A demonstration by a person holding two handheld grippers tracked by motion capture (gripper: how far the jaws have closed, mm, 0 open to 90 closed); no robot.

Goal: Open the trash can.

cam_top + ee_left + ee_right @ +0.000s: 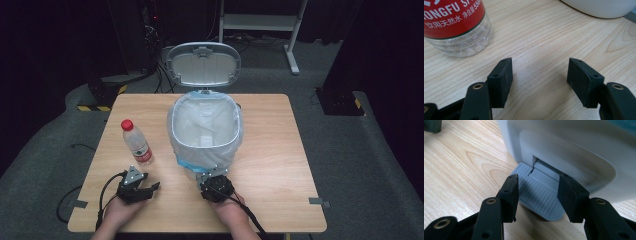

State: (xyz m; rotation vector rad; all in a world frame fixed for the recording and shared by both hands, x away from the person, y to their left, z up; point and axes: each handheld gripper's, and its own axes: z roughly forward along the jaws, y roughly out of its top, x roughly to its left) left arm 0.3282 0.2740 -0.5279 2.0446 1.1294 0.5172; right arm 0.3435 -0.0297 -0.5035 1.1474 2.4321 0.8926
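A white pedal bin (186, 150) lined with a clear bag stands mid-table, its lid (202, 64) up. My right gripper (211, 175) is at the bin's near base, open; in the right gripper view (537, 186) its jaws stand apart over the grey ribbed pedal (539, 200) under the bin's white wall (574, 147). A clear water bottle (136, 142) with a red cap and red label stands upright left of the bin. My left gripper (152, 189) is open, low over the wood just short of the bottle (456, 25), with nothing between its jaws (540, 70).
The light wooden table (270, 150) has bare room to the right of the bin and along the front edge. The bin's base (599, 7) shows in the left gripper view. Cables, a dark stand and a white frame are on the grey floor behind.
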